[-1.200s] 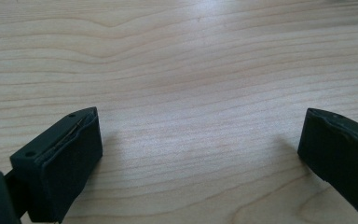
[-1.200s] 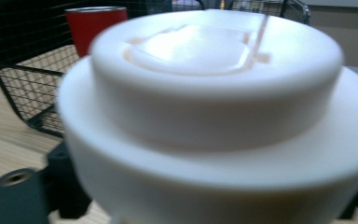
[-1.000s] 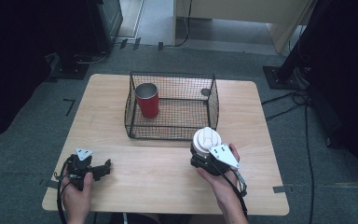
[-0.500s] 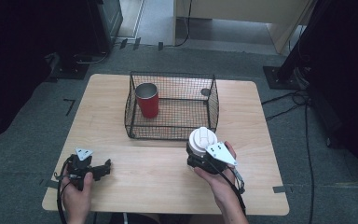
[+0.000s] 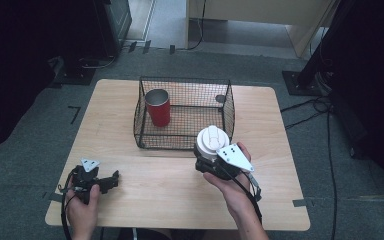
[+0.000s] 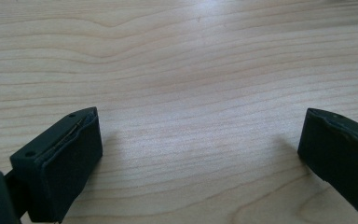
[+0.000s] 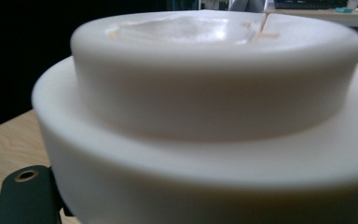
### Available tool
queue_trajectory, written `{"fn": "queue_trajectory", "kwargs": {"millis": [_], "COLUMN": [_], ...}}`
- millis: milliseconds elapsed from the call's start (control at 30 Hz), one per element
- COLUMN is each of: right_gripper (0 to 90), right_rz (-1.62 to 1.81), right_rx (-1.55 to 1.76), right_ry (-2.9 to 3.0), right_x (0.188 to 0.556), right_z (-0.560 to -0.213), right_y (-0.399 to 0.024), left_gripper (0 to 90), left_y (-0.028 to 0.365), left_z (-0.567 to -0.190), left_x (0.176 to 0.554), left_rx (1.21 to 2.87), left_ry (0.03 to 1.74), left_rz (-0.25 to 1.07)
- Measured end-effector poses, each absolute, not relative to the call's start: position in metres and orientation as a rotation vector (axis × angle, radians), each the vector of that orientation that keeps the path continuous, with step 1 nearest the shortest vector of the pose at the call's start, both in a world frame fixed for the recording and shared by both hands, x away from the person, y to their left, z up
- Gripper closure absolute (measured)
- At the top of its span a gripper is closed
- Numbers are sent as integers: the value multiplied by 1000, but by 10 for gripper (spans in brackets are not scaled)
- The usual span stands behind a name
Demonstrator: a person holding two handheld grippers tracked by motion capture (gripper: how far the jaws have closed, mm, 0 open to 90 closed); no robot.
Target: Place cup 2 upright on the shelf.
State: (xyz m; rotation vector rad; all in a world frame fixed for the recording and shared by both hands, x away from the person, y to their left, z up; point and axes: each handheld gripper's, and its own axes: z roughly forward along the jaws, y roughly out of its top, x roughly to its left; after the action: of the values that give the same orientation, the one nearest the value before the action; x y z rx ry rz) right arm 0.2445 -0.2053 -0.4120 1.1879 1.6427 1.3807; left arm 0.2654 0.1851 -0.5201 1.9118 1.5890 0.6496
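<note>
Just before the wire basket (image 5: 185, 114), the right gripper (image 5: 211, 162) clamps a white lidded cup (image 5: 211, 141), carrying it; next comes clearing the rim. Left gripper (image 5: 111, 181) rests released on the table (image 5: 170, 200).

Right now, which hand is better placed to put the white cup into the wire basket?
Right. Its gripper already grips the white plastic cup beside the black wire basket; the left gripper rests open, far off.

Cup (image 5: 158, 107) in basket (image 5: 185, 142) (left corner)
</note>
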Motion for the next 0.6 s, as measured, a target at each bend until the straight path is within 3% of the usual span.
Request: {"fn": "queue_trajectory", "kwargs": {"millis": [600], "right_gripper": [159], "right_rz": [1431], "right_rx": [1116], "right_ry": [1557], "right_x": [269], "right_z": [-361], "right_y": [-196], "left_gripper": [4], "left_y": [185], "left_z": [-520], "left_x": [265], "left_rx": [1915], "left_ry": [1588], "left_rz": [648]}}
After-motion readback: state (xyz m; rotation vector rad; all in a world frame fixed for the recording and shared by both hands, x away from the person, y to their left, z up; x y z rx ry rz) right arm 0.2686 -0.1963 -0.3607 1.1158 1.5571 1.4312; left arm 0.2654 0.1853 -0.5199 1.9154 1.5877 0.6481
